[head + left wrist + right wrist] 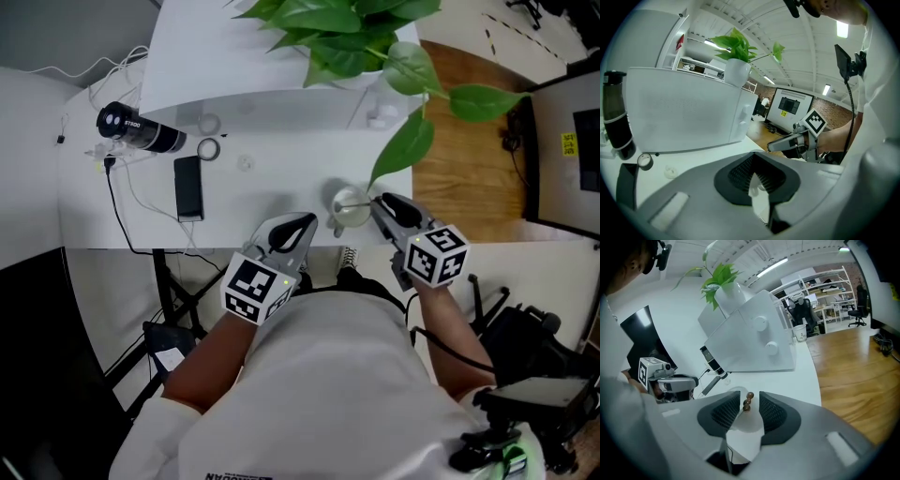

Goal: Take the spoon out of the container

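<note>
Writing is hard to find. A black tube (141,131) near the back left corner of the table (262,202) has small white letters, too blurry to read. A yellow sticker (569,143) on a screen off to the right has print that is too tiny to read. Each claw has a cube with black and white squares on it.

The container (349,208) stands near the front edge of the table, close to the front right corner. The spoon (747,401) is still in it, and its brown, bumpy handle sticks up.

The right claw (378,202) points forward and down at the container. Its jaws are apart, with the handle between them, and the pads do not press on it.

The left claw (307,223) rests over the front edge, just left of the container and not touching it. Its jaws are together and hold nothing. A black phone (188,187) lies farther left.
</note>
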### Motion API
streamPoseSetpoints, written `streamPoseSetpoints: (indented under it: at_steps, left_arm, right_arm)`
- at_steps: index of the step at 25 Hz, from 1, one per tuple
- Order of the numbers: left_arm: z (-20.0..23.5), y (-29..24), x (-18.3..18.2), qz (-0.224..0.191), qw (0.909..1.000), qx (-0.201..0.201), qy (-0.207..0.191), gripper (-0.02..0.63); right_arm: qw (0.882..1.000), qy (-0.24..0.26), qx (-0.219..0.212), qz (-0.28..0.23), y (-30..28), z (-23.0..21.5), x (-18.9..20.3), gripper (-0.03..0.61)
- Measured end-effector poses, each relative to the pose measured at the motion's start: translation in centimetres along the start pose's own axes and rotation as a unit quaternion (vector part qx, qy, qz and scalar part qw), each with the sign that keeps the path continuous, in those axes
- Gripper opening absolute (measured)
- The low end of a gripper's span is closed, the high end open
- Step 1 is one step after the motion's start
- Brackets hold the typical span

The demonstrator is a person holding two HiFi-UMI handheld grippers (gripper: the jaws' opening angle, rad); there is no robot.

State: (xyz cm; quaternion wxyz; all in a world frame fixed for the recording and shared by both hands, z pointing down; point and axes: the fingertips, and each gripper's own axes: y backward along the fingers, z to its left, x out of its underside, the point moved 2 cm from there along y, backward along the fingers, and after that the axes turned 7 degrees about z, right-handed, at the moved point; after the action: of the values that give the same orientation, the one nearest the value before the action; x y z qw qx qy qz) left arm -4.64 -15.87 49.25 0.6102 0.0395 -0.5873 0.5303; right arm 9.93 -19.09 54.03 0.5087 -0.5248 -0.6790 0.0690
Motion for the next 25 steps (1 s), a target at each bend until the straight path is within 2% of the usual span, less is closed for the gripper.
streamPoseSetpoints:
  at_steps: [5, 13, 25]
  left_arm:
    - [0.0, -0.1, 0.0, 0.0, 1.0, -0.001, 0.003, 0.005]
    - [0.0, 0.0, 0.1, 0.001, 1.0, -0.003, 0.004, 0.005]
    - [-0.4, 0.7, 0.3, -0.005, 1.0, -0.004, 0.003, 0.005]
  right_arm:
    - [1.0, -0.005, -0.012, 0.012, -0.6, 0.2, 0.5, 0.126]
    - [1.0, 0.006, -0.011, 0.017, -0.8, 0.3, 0.6, 0.066]
    - [1.0, 0.027, -0.008, 0.001, 0.2, 1.4, -0.1, 0.055]
